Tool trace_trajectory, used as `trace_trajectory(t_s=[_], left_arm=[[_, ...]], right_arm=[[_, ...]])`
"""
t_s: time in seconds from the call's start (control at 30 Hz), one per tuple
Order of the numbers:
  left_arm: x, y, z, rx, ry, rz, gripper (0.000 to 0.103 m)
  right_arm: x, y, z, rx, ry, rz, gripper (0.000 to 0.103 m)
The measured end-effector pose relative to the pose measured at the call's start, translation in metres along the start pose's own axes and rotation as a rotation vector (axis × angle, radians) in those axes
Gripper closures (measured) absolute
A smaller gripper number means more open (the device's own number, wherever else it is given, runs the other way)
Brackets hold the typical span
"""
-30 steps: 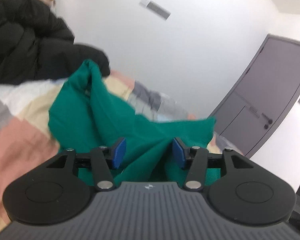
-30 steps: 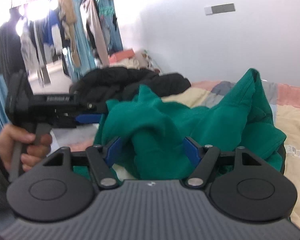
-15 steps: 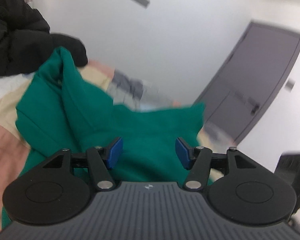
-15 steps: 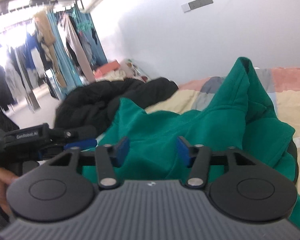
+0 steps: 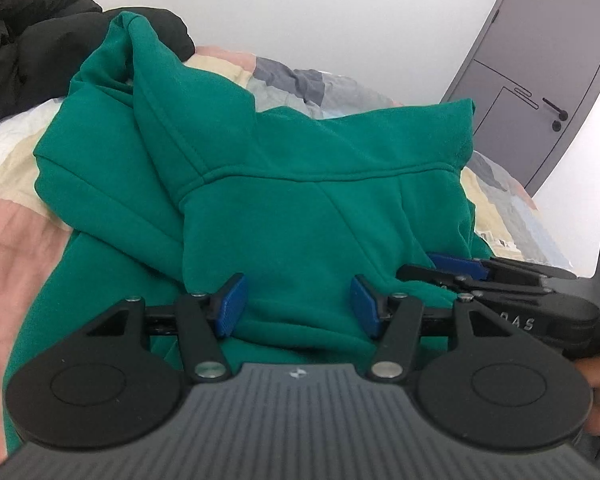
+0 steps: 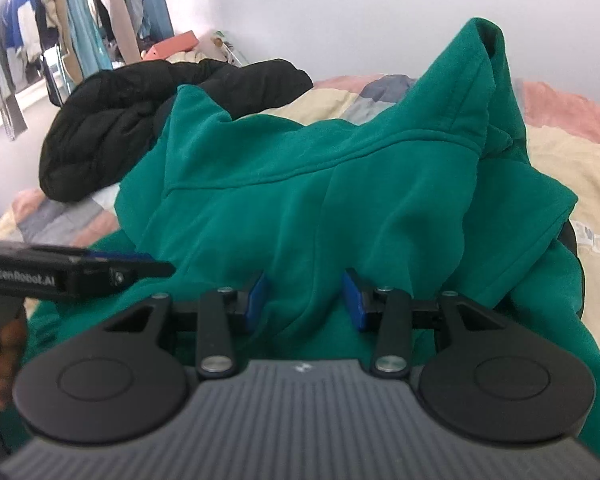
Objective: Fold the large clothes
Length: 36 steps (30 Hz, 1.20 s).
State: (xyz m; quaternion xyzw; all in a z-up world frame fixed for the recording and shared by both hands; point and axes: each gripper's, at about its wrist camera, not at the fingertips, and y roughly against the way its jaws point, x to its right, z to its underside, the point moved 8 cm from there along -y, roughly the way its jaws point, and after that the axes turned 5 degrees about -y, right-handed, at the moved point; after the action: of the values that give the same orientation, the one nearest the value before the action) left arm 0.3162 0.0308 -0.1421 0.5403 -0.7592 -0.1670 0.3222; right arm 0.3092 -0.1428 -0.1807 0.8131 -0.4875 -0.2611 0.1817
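Note:
A green hoodie (image 5: pixel 284 184) lies bunched on the patchwork bedspread (image 5: pixel 8 232), its hood peaked at the far side. It also fills the right wrist view (image 6: pixel 320 200). My left gripper (image 5: pixel 296 308) is open, its blue pads either side of a fold at the near edge of the cloth. My right gripper (image 6: pixel 304 300) is open too, with a ridge of green cloth between the pads. The right gripper also shows in the left wrist view (image 5: pixel 456 268), close at the right. The left gripper shows at the left of the right wrist view (image 6: pixel 112 270).
A black puffer jacket (image 6: pixel 140 116) lies on the bed behind the hoodie. A white wall runs behind the bed. A grey door (image 5: pixel 540 80) stands at the right. A rack of hanging clothes (image 6: pixel 60 20) stands at the far left.
Both grippers have moved in close over the hoodie's near edge. The hoodie now lies lower and more spread out. The right gripper has come into the left wrist view.

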Motion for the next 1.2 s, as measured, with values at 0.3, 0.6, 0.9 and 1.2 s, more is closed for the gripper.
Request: trace_trajectory(t_s=[0.3,0.6,0.9,1.2], left_arm=[[-0.008,0.03,-0.027,0.13,0.02,0.006,0.038],[-0.024,0.01,-0.082,0.226,-0.047,-0.066,0.038],[-0.065,-0.039,-0.095,0.175,0.015,-0.127,0.038],[-0.094,-0.071,-0.075,0.09,0.103,-0.097,0.038]], right_arm=[[0.001,0.02,-0.009,0.058,-0.021,-0.006,0.057],[-0.009,0.041,-0.064,0.212,0.051,-0.024,0.057],[0.032,-0.015,-0.109,0.238,0.045,0.079,0.058],[0.081,-0.063,-0.075,0.088,-0.046,0.129,0.06]])
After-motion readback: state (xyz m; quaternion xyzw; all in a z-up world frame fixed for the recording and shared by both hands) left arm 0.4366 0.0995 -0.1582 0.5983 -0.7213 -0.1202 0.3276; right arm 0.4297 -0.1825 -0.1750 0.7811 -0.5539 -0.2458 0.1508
